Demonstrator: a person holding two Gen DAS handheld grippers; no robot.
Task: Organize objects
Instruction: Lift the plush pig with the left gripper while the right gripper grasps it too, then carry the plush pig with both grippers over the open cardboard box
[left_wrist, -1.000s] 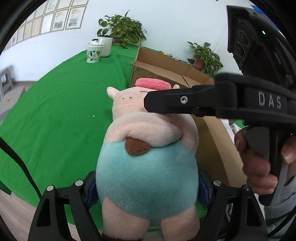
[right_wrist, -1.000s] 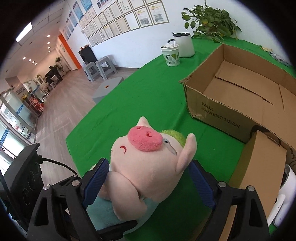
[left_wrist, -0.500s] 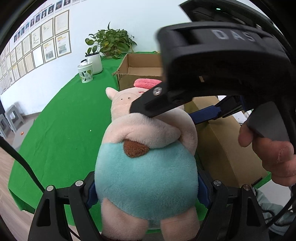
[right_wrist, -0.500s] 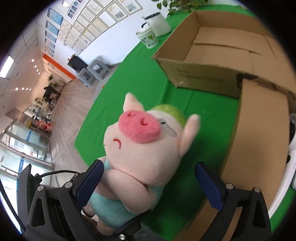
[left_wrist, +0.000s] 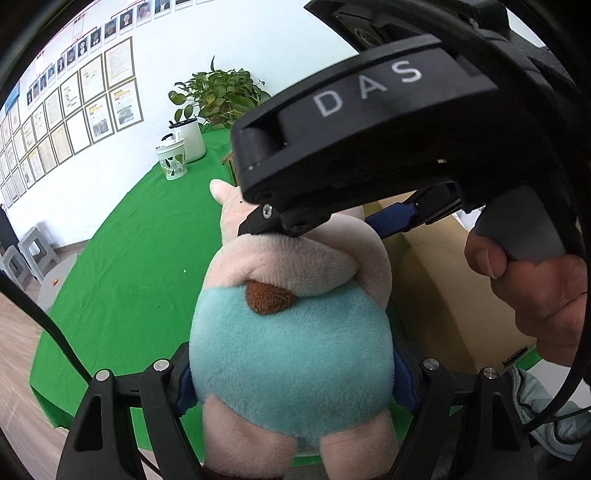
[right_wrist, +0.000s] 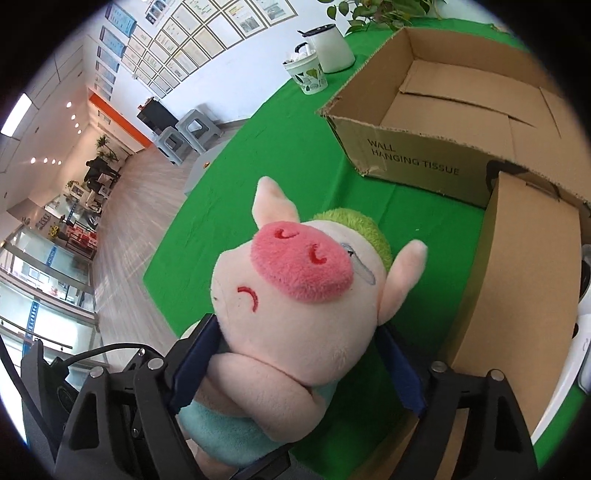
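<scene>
I note both my left gripper (left_wrist: 291, 373) and right gripper (right_wrist: 295, 365) clamped on the plush pig (left_wrist: 291, 332), cardboard box (right_wrist: 461, 122) far right.

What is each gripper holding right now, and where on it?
Both hold the plush pig: the left gripper clamps its teal belly from both sides, and the right gripper is shut on its head, below the snout.

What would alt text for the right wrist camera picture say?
A plush pig with a pink snout is squeezed at the head between the blue pads of the right gripper. Behind it, an open cardboard box sits on a green tablecloth.
</scene>
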